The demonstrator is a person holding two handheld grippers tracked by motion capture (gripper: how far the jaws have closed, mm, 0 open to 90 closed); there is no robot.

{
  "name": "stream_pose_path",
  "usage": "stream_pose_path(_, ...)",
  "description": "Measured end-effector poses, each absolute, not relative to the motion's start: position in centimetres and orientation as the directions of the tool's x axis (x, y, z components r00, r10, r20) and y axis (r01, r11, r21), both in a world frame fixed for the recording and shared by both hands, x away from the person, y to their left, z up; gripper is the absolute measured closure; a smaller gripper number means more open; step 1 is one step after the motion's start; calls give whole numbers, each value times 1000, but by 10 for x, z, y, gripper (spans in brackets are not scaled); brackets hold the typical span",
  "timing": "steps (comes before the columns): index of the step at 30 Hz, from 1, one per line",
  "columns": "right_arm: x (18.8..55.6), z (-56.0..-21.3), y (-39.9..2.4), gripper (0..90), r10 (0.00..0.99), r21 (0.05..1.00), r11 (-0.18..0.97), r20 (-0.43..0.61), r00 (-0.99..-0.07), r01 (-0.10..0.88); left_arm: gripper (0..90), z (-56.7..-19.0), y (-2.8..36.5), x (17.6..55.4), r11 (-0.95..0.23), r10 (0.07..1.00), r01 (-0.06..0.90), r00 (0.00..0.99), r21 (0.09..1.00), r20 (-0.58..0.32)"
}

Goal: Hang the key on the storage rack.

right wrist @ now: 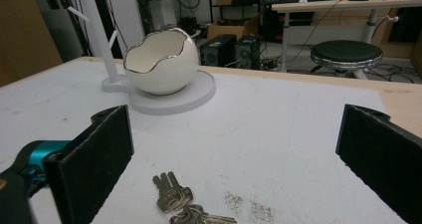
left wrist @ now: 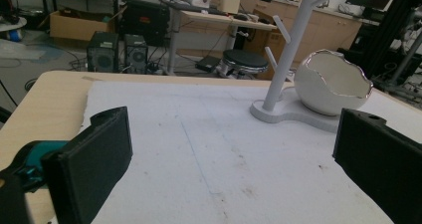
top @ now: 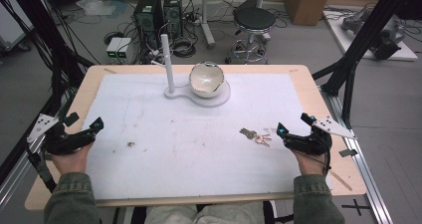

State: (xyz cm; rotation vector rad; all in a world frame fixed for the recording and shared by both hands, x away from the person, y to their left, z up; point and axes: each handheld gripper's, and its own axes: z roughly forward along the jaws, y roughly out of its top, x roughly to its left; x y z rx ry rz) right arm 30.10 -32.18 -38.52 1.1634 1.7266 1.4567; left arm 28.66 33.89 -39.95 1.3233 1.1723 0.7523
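Lying just ahead of the right gripper (right wrist: 234, 149) — wide-open, empty jaws — seemingly untouched: keys (right wrist: 185, 204).

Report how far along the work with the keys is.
Nothing looks done: the bunch of metal keys lies flat on the white mat. In hand: the right gripper, open, points at them. Left: gripping and lifting them. The left gripper is open and holds nothing.

The person wore olive-green sleeves (top: 69, 196) and light trousers. Each hand-held gripper, left (top: 82, 129) and right (top: 293, 124), was black with teal accents, flat padded jaws, a grey three-cornered plate and a trailing black cable.
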Motion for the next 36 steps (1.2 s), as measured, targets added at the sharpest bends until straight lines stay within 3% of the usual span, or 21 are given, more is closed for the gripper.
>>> stream_pose_path(27,309,-388,-310,5,883,952,102,47,-467,290,25,-402,333,291,137,929,223,309,965,-204)
stream_pose_path(36,329,-387,-292,6,843,902,214,24,-538,375,25,-402,331,291,138,921,228,327,964,-210)
